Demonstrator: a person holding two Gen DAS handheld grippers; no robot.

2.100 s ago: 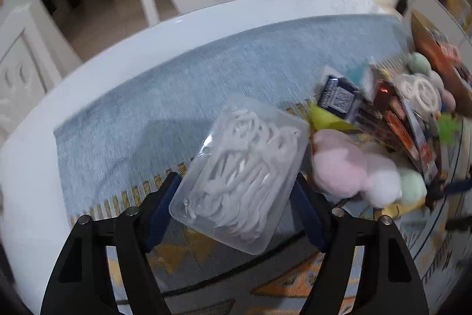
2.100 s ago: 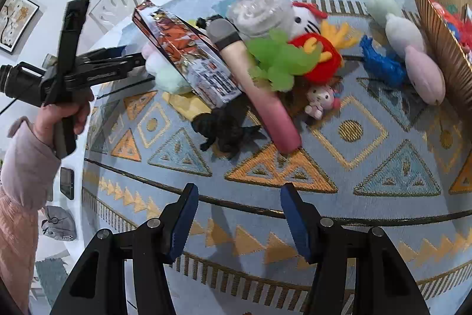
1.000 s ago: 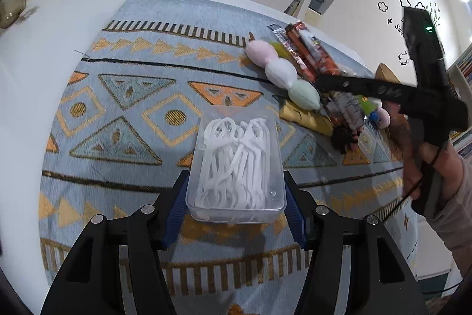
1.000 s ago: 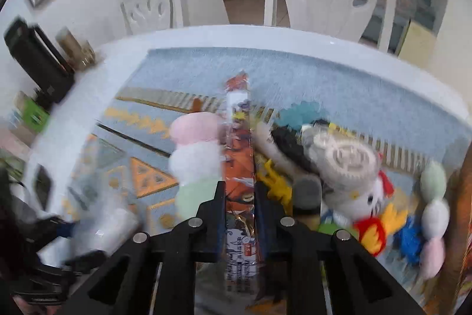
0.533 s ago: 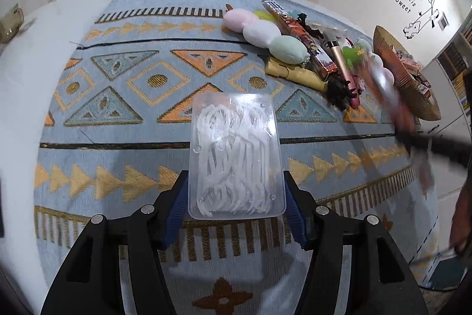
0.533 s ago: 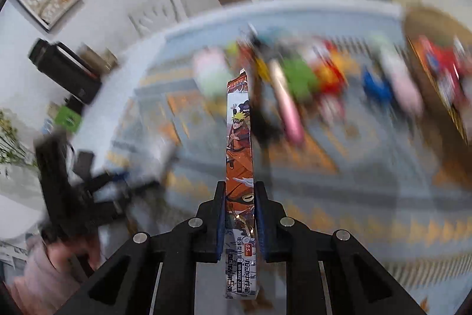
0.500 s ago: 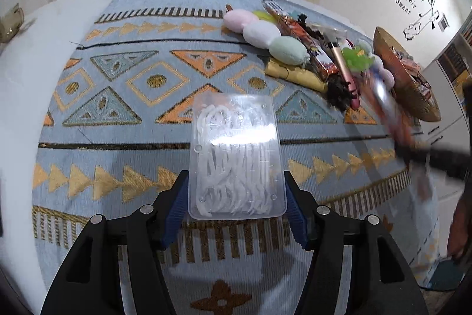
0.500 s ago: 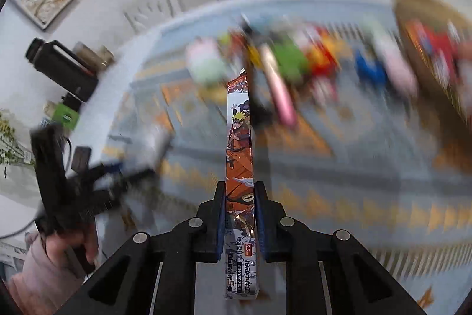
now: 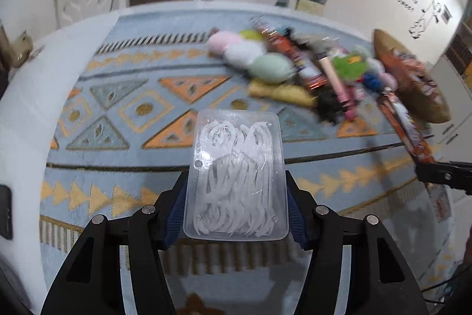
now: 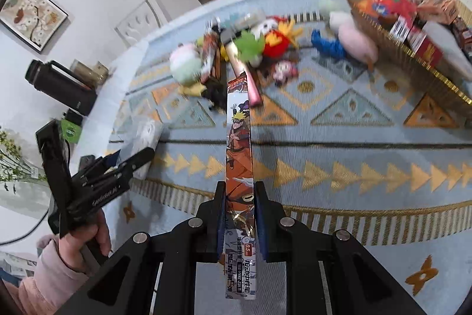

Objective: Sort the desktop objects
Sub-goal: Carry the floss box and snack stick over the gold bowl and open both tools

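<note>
Above rug (image 9: 124, 114), basket (image 10: 383, 28) far right holds packets; left gripper (image 9: 236, 205) clamped on floss box (image 9: 236, 176), right gripper (image 10: 240, 214) pinching card pack (image 10: 239, 143) edge-on, both aloft: carry level, lower before releasing, likely pack into basket.

The right gripper (image 10: 239, 208) is squeezed tight on a long orange card pack (image 10: 239, 155) that points up the middle of the frame. Under it lies a blue rug (image 10: 339, 138) with orange triangles. At the top middle is a blurry pile of soft toys (image 10: 265, 46). At the upper right a woven basket (image 10: 383, 31) holds boxes. At the lower left a hand (image 10: 78, 241) holds the left gripper (image 10: 129, 161), which grips a clear box (image 10: 144, 143)
</note>
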